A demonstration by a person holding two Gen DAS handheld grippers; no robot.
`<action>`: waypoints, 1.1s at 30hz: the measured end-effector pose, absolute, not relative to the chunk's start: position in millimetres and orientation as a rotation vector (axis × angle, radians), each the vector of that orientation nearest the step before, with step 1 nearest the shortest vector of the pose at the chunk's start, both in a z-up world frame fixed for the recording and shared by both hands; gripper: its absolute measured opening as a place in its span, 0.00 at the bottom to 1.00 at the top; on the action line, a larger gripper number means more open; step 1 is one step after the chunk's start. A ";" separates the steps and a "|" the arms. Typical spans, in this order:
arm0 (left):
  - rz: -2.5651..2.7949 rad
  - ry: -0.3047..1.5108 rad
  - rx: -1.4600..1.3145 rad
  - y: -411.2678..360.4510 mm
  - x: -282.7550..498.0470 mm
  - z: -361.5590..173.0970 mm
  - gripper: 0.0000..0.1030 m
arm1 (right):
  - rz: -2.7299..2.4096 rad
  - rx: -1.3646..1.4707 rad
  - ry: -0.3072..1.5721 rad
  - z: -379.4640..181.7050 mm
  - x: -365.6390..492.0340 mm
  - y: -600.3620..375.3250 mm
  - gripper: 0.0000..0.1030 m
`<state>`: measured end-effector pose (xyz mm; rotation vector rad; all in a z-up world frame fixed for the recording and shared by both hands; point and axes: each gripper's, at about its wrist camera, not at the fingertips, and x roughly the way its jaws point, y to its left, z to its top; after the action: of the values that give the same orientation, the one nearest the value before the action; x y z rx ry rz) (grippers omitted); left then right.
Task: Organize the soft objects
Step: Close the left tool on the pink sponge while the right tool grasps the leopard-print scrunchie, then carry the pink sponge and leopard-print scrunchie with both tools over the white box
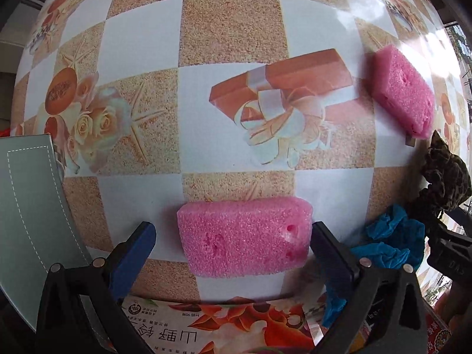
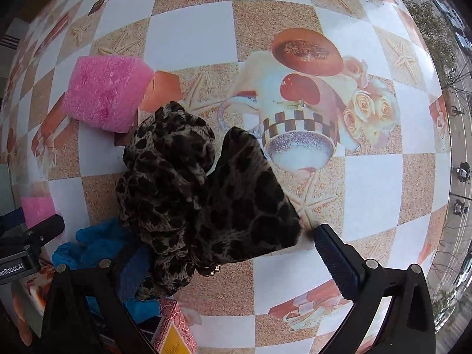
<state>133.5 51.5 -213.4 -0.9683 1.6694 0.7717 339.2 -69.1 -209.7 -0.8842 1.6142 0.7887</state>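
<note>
Straddling the near pink sponge [image 1: 246, 234], the left gripper [image 1: 233, 236] has its jaws spread wide, the blue pads standing off each short end with a clear gap on the left and the right pad just beside the sponge's end; the sponge lies flat on the patterned tablecloth [image 1: 233, 26] with its long axis running left to right across the view. Below the fingers a printed snack packet [image 1: 224, 327] lies at the near edge, and a grey-green box [image 1: 29, 200] takes up the near left, so open cloth lies mostly ahead. To the right a crumpled blue glove [image 1: 389, 242] sits just beside that pad, with the leopard-print cloth [image 1: 445, 174] above it. Farther off at the right, a second pink sponge [image 1: 402, 91] lies well apart from the first, its long axis slanting from upper left to lower right. The right wrist view alone shows the right gripper [image 2: 224, 250] with its jaws wide apart around the leopard-print cloth [image 2: 200, 194], a bunched heap that hides the left finger, so whether it touches is unclear; the right pad sits just at the cloth's edge. That view also shows a red patterned box [image 2: 177, 324] near the bottom, bare checkered cloth ahead and to the right, and a street beyond the table's far right edge.
</note>
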 end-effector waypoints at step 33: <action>0.686 1.512 -0.603 44.8 180.6 -120.9 0.71 | 0.752 -0.513 1.585 -121.5 402.1 -115.4 0.29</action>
<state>180.6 44.8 -120.9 -0.6027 1.5121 0.6860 402.1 -115.4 -121.5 -0.5130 1.5852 0.7520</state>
